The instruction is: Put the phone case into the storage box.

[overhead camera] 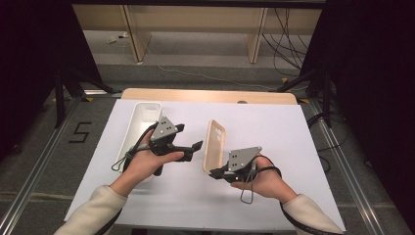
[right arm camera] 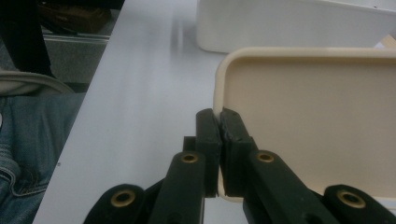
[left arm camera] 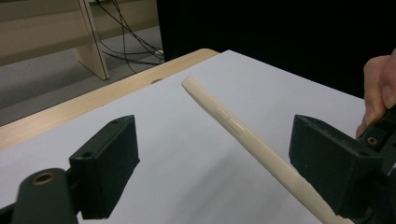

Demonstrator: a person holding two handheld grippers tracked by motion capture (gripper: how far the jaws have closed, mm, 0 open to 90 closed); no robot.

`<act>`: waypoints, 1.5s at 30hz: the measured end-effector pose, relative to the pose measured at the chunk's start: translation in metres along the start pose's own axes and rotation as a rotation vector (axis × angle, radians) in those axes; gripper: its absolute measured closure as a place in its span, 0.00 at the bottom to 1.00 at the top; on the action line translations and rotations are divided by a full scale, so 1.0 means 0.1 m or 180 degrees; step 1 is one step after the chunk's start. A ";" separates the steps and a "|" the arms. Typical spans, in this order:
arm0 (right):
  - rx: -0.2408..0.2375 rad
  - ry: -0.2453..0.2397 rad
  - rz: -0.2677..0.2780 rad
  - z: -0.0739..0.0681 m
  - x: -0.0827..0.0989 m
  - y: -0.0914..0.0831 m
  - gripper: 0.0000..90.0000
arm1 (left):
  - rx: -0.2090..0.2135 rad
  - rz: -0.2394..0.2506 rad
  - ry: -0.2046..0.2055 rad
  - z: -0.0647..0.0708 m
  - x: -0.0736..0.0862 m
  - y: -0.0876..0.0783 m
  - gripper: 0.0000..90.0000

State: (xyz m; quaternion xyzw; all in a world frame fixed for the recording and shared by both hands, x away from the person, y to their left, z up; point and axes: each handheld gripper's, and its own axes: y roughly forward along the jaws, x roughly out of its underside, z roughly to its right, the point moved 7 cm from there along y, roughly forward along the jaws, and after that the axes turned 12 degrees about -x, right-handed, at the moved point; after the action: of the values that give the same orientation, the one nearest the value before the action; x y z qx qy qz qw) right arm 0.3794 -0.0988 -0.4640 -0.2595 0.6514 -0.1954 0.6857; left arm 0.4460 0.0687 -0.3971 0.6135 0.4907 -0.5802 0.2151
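Item: beige lid (overhead camera: 214, 145), held up on edge at table centre, its near rim clenched between the shut jaws of the right gripper (overhead camera: 219, 172); white bin (overhead camera: 138, 128) lies at its 9 o'clock. Left gripper (overhead camera: 190, 138), jaws spread wide, empty, hovers between bin and lid, hand angled toward 2 o'clock. Handling advice: keep the rim pinch firm and the lid steady while the left closes on its long edge.

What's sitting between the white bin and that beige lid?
The left hand-held gripper, its jaws open, hangs between the white bin and the beige lid in the high view, above bare white tabletop.
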 end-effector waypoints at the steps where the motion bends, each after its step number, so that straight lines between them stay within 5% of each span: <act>1: -0.0005 -0.0011 -0.0004 0.00 0.00 0.01 0.98 | 0.0000 0.0000 0.0000 0.00 0.00 0.00 0.18; 12: -0.0020 -0.0050 -0.0022 -0.02 -0.03 0.06 0.98 | 0.0047 -0.0266 0.0066 0.06 -0.05 0.24 0.28; 13: -0.0022 -0.0053 -0.0021 -0.02 -0.03 0.06 0.98 | 0.0131 -0.0314 0.0068 0.08 -0.04 0.27 0.30; 17: -0.0010 -0.0079 -0.0029 -0.02 -0.04 0.07 0.98 | 0.0059 -0.0403 0.0099 0.07 -0.03 0.33 0.34; 18: -0.0010 -0.0079 -0.0029 -0.02 -0.04 0.07 0.98 | 0.0008 -0.0442 0.0124 0.06 -0.02 0.36 0.34; 20: -0.0021 -0.0078 -0.0047 -0.02 -0.04 0.07 0.98 | 0.0425 -0.0322 0.0585 0.06 -0.06 0.48 0.36; 30: -0.0035 -0.0120 -0.0078 -0.03 -0.05 0.08 0.98 | 0.0427 -0.0409 0.0684 -0.02 -0.04 0.60 0.47; 31: -0.0041 -0.0125 -0.0091 -0.04 -0.05 0.09 0.98 | 0.0439 -0.0835 -0.0842 0.33 0.03 0.48 0.48; 45: -0.0020 -0.0206 -0.0190 -0.05 -0.04 0.13 0.98 | 0.0417 -0.1006 -0.1065 0.32 0.07 0.55 0.67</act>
State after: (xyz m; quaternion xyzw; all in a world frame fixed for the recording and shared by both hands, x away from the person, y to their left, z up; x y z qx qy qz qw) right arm 0.3735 -0.0864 -0.4686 -0.2871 0.6215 -0.2052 0.6994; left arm 0.4756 0.0215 -0.4276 0.4370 0.4995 -0.7308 0.1596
